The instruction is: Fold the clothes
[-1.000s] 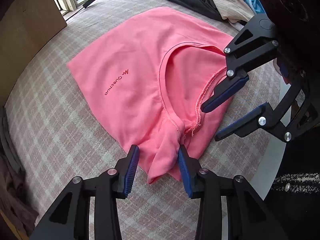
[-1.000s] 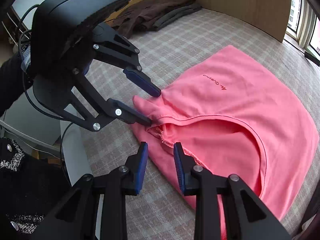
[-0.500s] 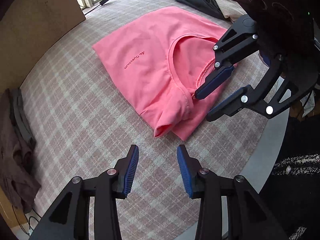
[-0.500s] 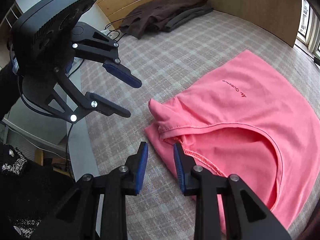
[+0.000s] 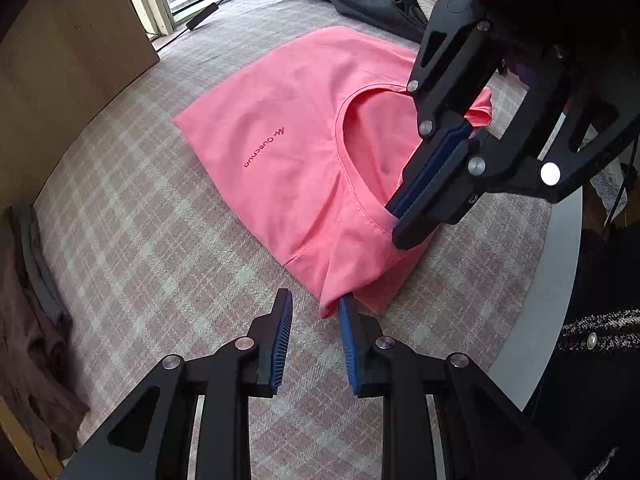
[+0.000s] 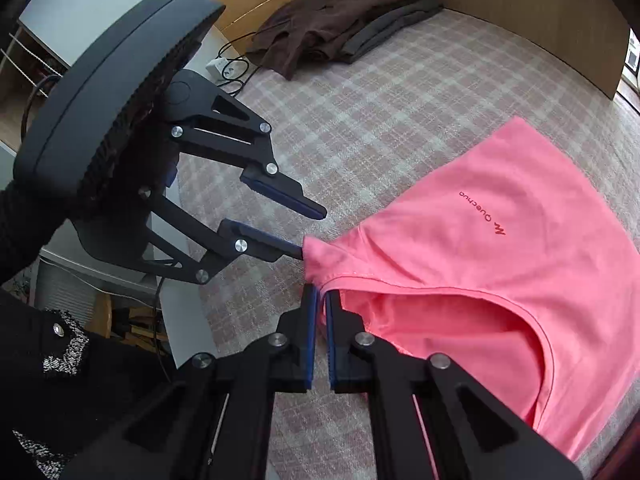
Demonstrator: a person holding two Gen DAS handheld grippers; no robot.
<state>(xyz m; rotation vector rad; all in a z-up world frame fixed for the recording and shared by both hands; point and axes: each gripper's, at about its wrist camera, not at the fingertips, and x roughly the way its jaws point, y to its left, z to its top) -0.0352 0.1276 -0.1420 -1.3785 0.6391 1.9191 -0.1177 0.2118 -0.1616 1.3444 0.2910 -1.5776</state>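
Lying flat on the checked cloth (image 5: pixel 132 248) of the table, near its rounded near edge, the pink T-shirt (image 5: pixel 288 120) is already part-folded, its logo (image 5: pixel 264 148) up and the neckline open toward the person. The right gripper (image 6: pixel 320 300) has its fingers pinched together on the neckline hem near the shoulder corner. The left gripper (image 5: pixel 314 316) has a narrow gap that is closing, with one blue pad touching the corner flap and the other pad apart from it, so nothing is clamped there yet. The likely trouble is that the left fingers close beside the flap rather than on it. Then only one corner would lift and the shirt would swing or bunch. Thin, limp fabric could also slip from the right pinch. Dark clothes (image 6: pixel 332 12) lie well apart at the far side.
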